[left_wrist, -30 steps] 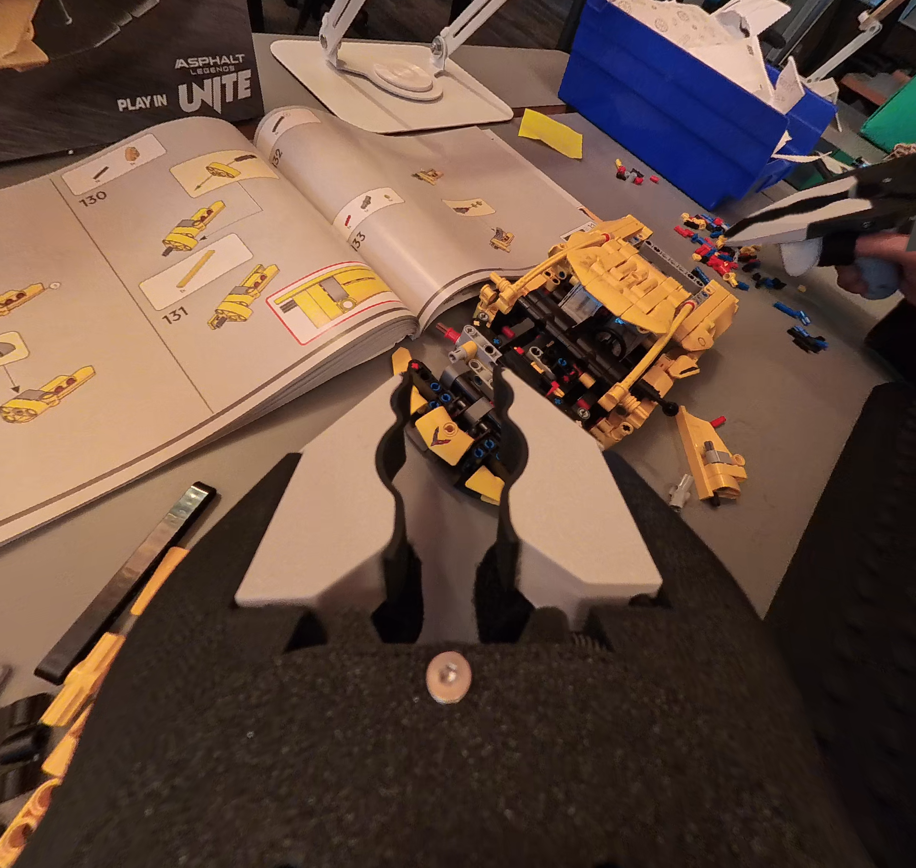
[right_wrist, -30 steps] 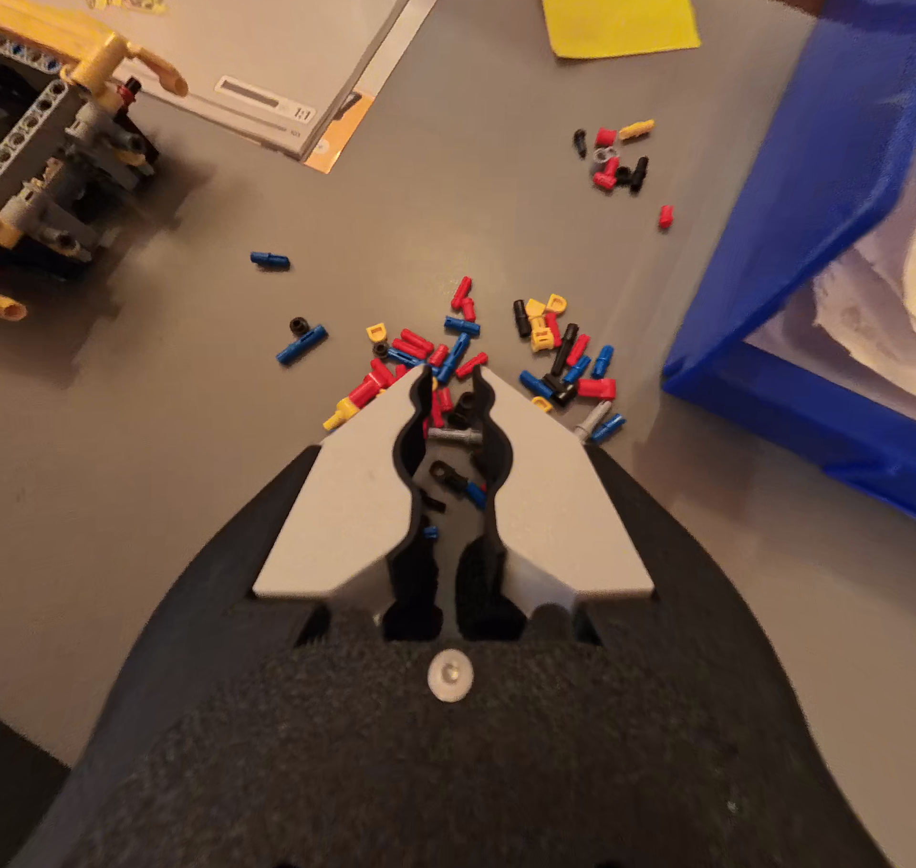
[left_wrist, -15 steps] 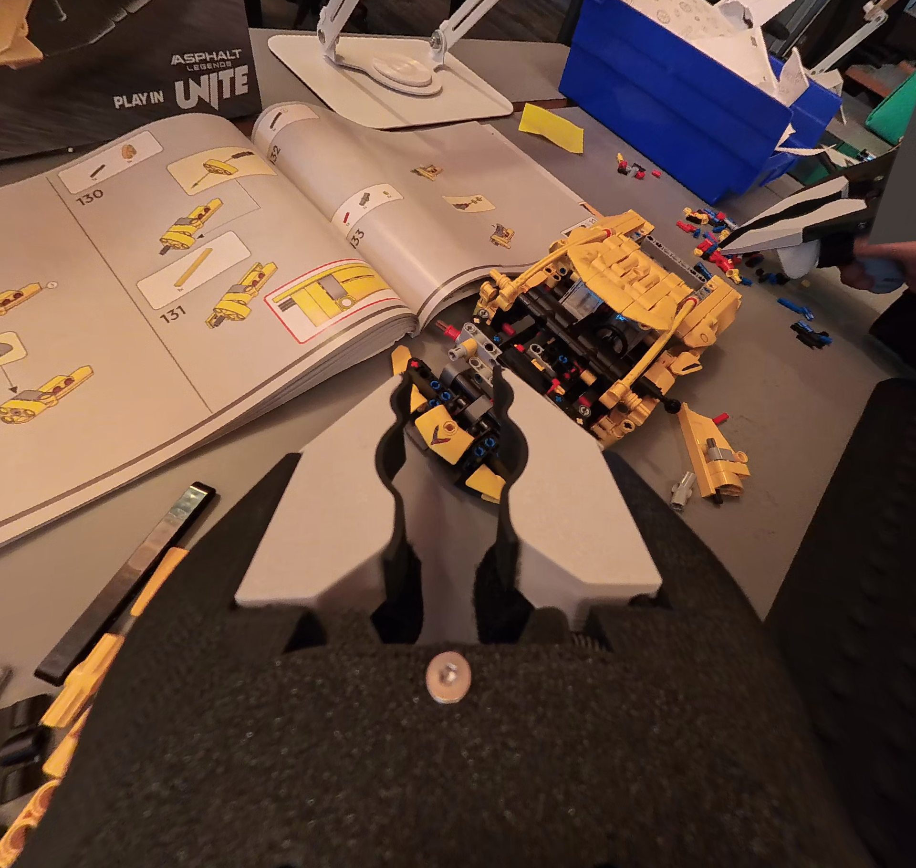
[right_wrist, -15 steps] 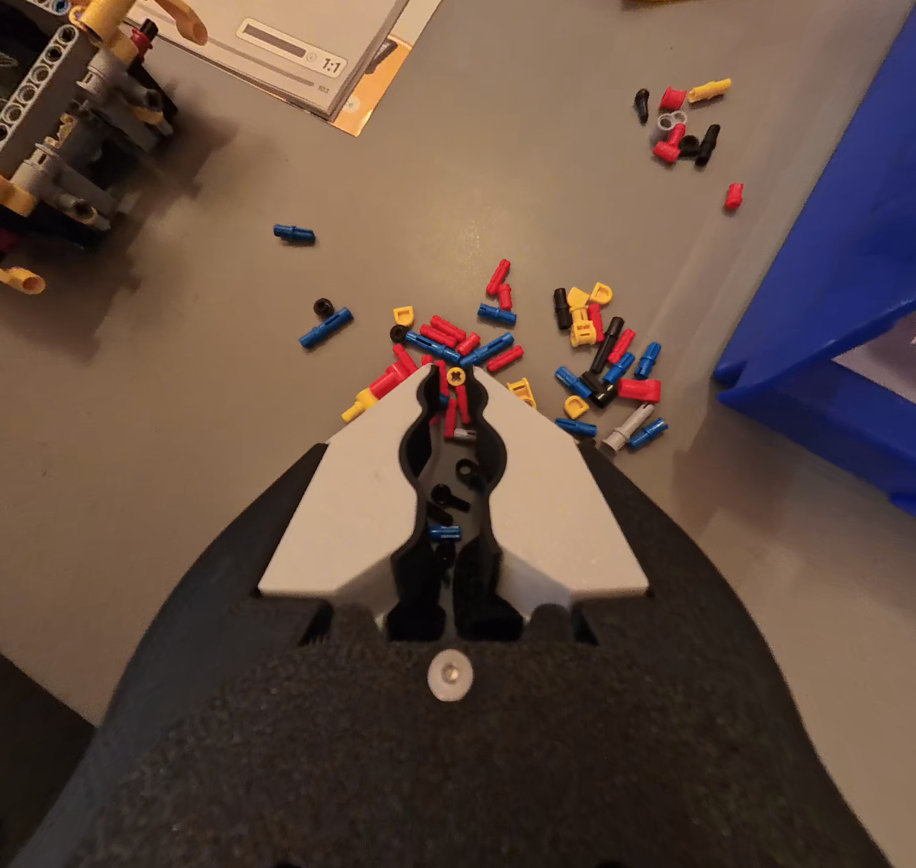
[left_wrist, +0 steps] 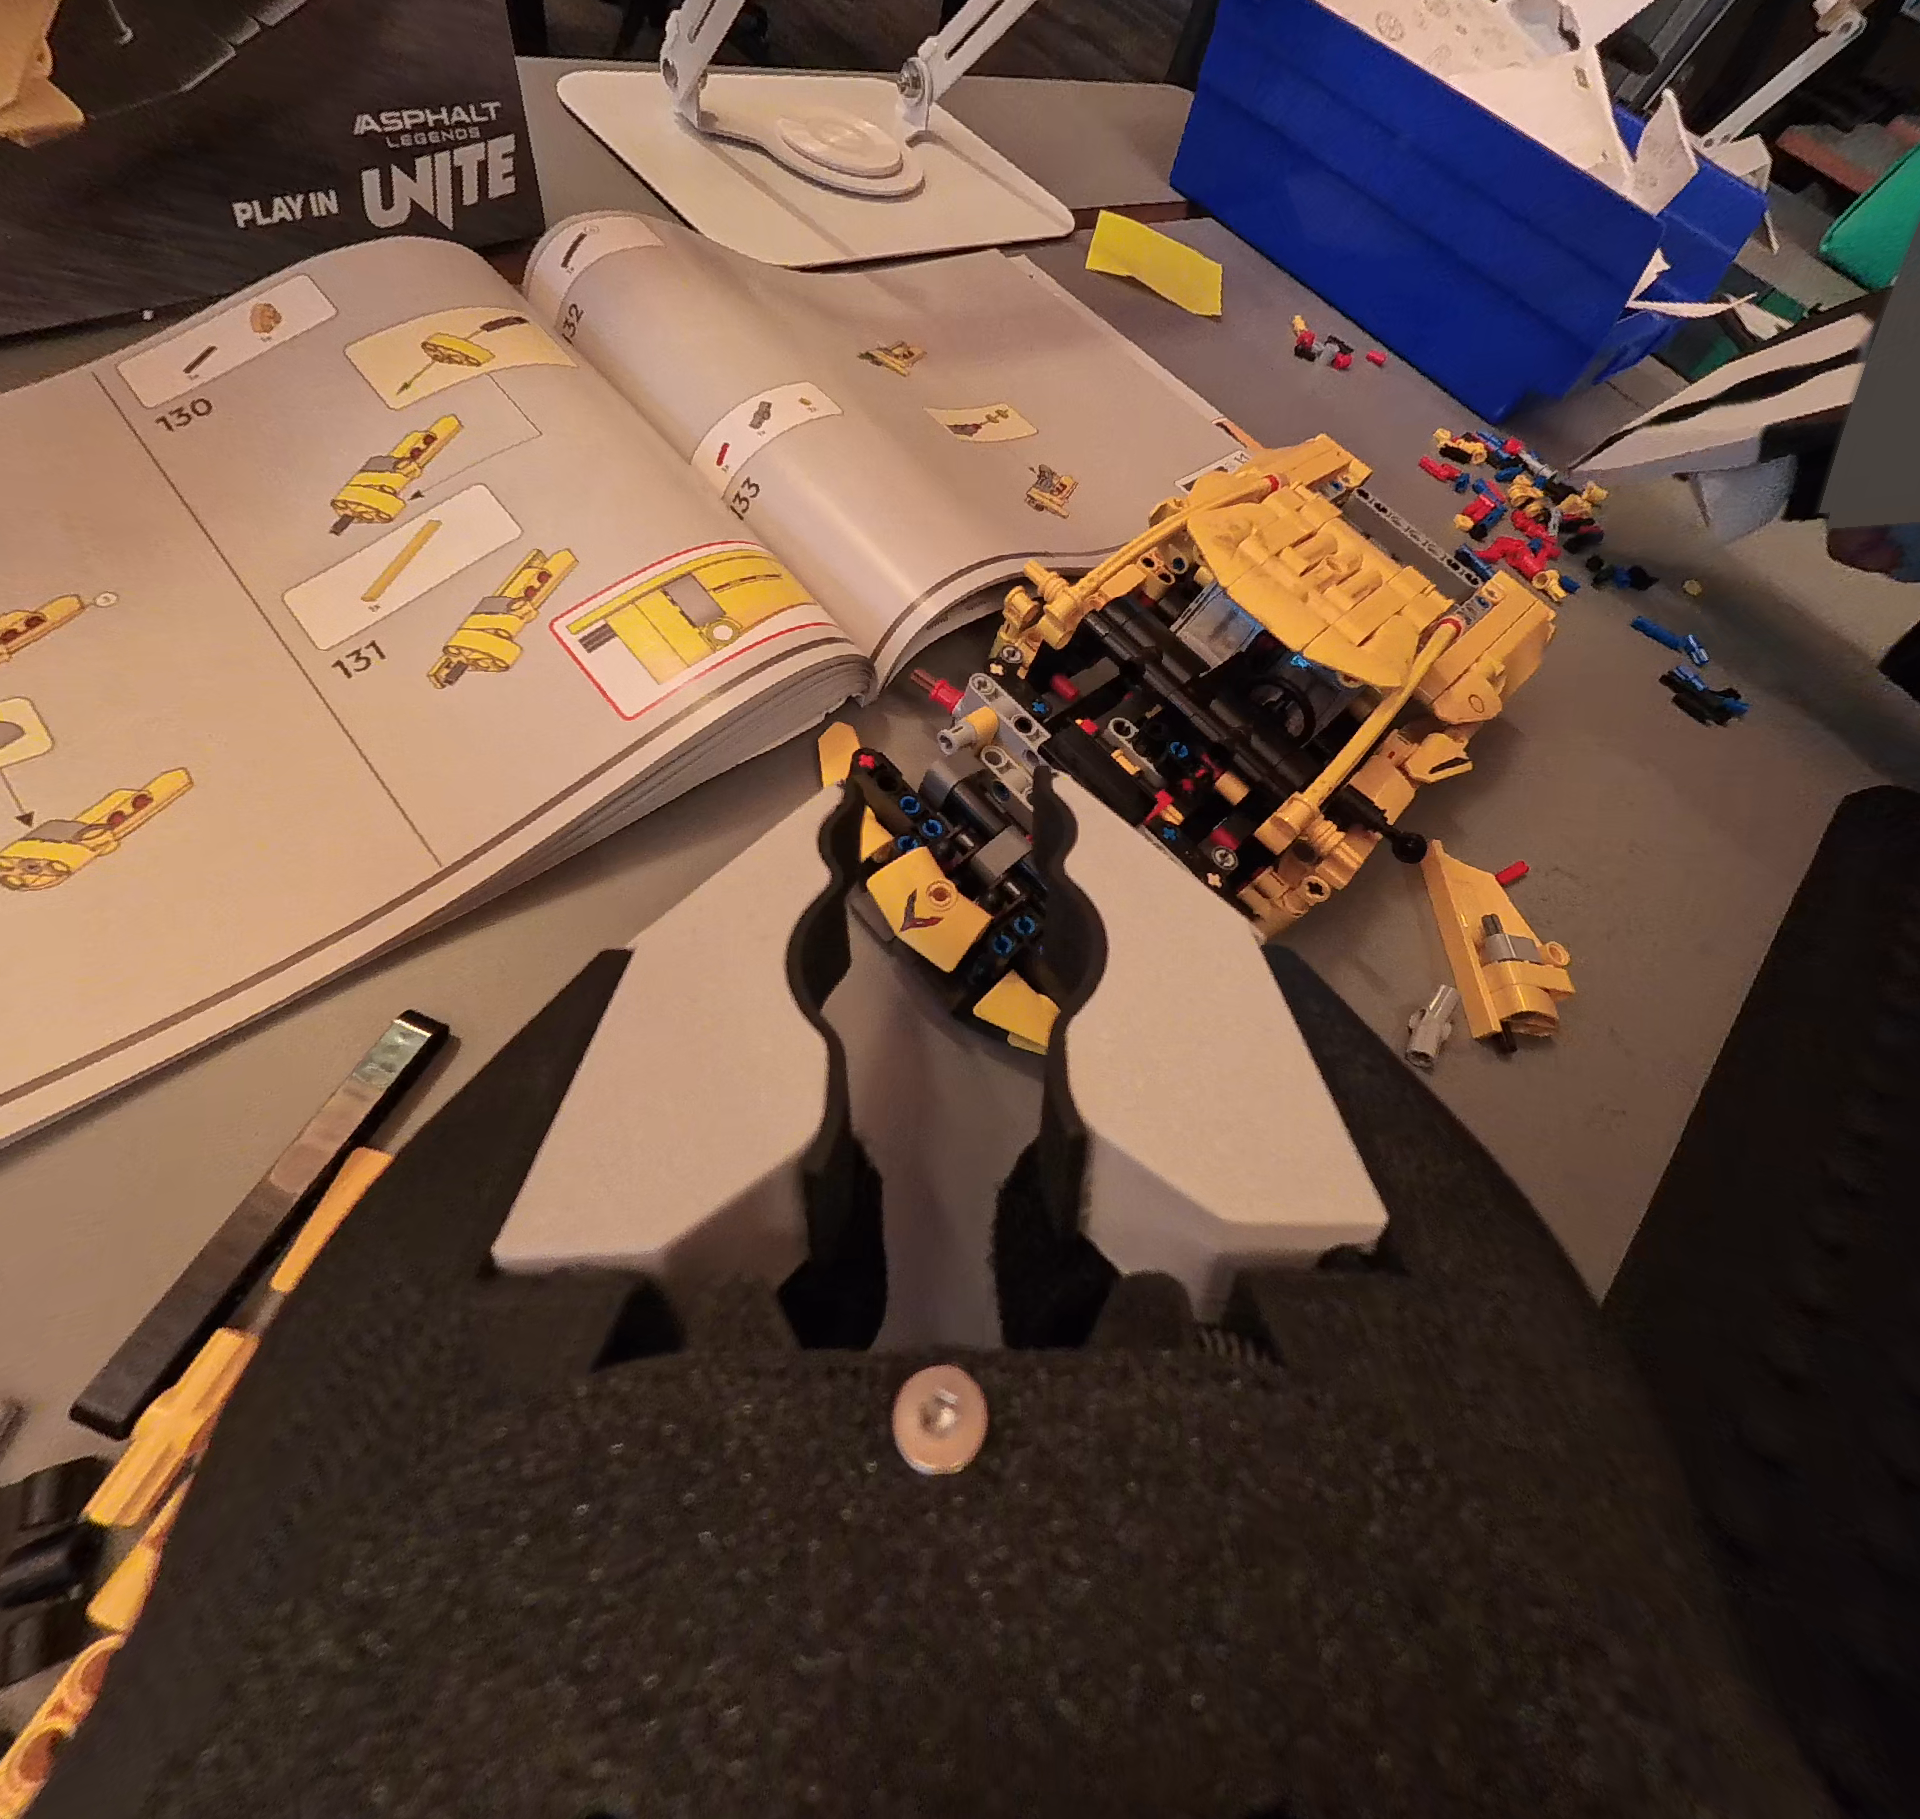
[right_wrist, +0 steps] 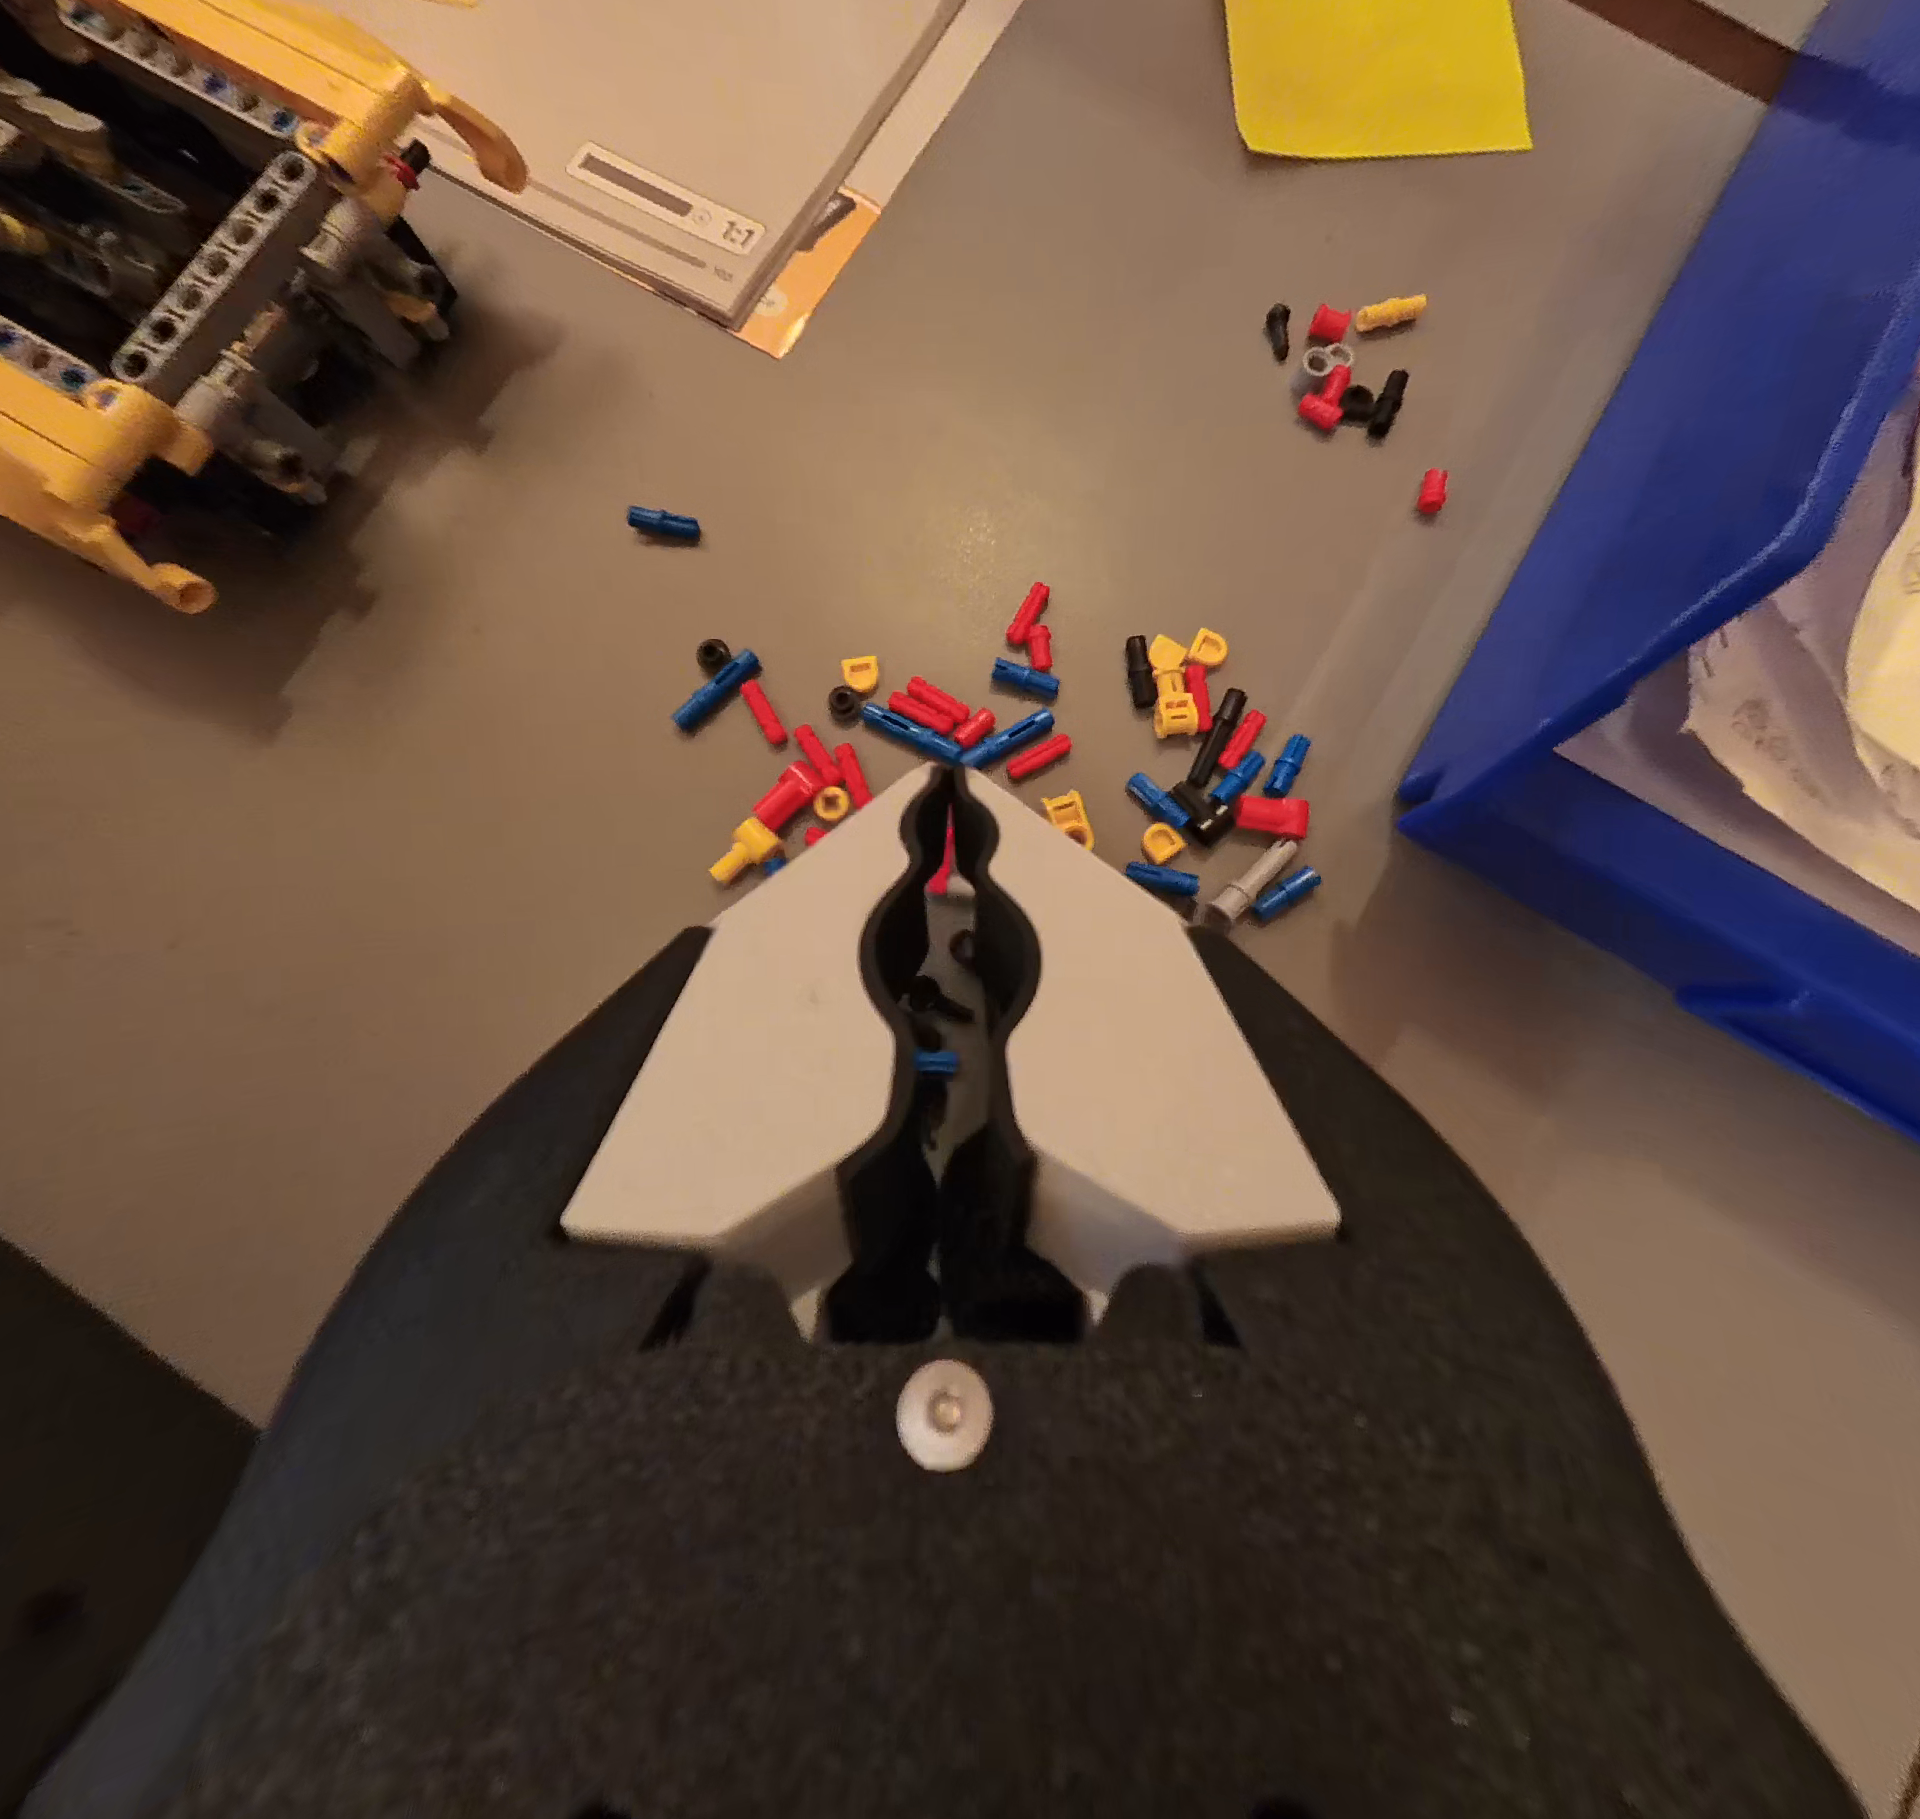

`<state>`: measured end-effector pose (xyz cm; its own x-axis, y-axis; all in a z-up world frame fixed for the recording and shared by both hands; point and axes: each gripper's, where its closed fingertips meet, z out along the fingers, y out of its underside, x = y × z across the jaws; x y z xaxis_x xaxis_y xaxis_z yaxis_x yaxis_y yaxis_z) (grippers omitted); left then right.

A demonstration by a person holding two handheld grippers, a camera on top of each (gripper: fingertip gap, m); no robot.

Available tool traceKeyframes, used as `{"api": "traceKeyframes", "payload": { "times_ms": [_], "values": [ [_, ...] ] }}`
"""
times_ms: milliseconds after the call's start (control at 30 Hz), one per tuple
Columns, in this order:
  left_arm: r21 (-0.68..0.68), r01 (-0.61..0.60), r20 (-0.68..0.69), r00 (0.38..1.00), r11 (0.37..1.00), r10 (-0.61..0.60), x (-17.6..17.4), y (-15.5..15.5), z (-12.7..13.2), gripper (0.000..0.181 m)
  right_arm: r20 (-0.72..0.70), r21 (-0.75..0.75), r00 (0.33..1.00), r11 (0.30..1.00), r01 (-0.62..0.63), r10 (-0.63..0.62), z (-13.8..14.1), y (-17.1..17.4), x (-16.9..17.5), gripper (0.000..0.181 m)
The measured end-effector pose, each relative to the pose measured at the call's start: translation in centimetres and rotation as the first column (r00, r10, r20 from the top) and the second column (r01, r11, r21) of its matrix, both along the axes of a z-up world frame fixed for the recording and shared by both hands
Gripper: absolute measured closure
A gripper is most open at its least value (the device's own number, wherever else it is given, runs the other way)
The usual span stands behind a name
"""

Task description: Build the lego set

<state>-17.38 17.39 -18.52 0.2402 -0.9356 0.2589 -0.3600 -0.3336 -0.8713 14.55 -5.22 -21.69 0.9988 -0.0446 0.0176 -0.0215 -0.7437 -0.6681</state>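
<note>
Your right tool (right_wrist: 948,782) hid what its nearly touching tips perhaps pinched: a red pin (right_wrist: 943,860). Your left tool (left_wrist: 940,813), angled down at the worktop (left_wrist: 1621,1125), gripped the yellow-black car front (left_wrist: 951,896).

Yellow and black model car (left_wrist: 1278,668) with grey beams and blue and red pins; loose pins (right_wrist: 997,730) in red, blue, black and yellow, one grey; bright yellow paper note (right_wrist: 1371,24); deep blue bin (left_wrist: 1423,180) with white crumpled paper; grey-paged booklet (left_wrist: 416,574) with yellow drawings; grey table (right_wrist: 1039,419); grey-fingered grippers on black bodies
</note>
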Motion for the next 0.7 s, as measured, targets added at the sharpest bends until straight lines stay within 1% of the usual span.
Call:
{"api": "traceKeyframes", "payload": {
  "times_ms": [100,200,300,433,600,700],
  "values": [
    [0.002,-0.001,-0.002,1.0,1.0,0.001,0.0,0.0,0.0,0.149,-0.012,-0.003,1.0,1.0,-0.009,0.009,0.0,-0.3,-0.5,0.181],
    [0.001,0.0,-0.002,1.0,1.0,0.0,0.0,0.0,0.0,0.149,0.011,-0.022,1.0,1.0,-0.007,0.007,-0.9,-0.6,-0.3,0.172],
    [0.004,0.002,-0.003,1.0,1.0,-0.002,0.0,-0.1,0.0,0.149,0.016,-0.025,1.0,1.0,-0.011,0.011,-1.4,-0.2,0.0,0.169],
    [0.006,-0.001,-0.007,1.0,1.0,0.001,0.0,0.0,-0.1,0.149,0.024,-0.04,0.999,0.999,-0.03,0.031,-1.8,0.6,0.1,0.168],
    [0.005,0.0,-0.008,1.0,1.0,0.0,0.0,0.0,-0.1,0.149,0.009,-0.087,0.999,0.995,-0.044,0.045,-2.8,0.6,0.0,0.17],
    [0.004,0.001,-0.008,1.0,1.0,-0.001,0.0,0.0,-0.1,0.149,0.014,-0.084,0.999,0.996,-0.044,0.045,-2.9,0.6,-0.1,0.175]
  ]
}}
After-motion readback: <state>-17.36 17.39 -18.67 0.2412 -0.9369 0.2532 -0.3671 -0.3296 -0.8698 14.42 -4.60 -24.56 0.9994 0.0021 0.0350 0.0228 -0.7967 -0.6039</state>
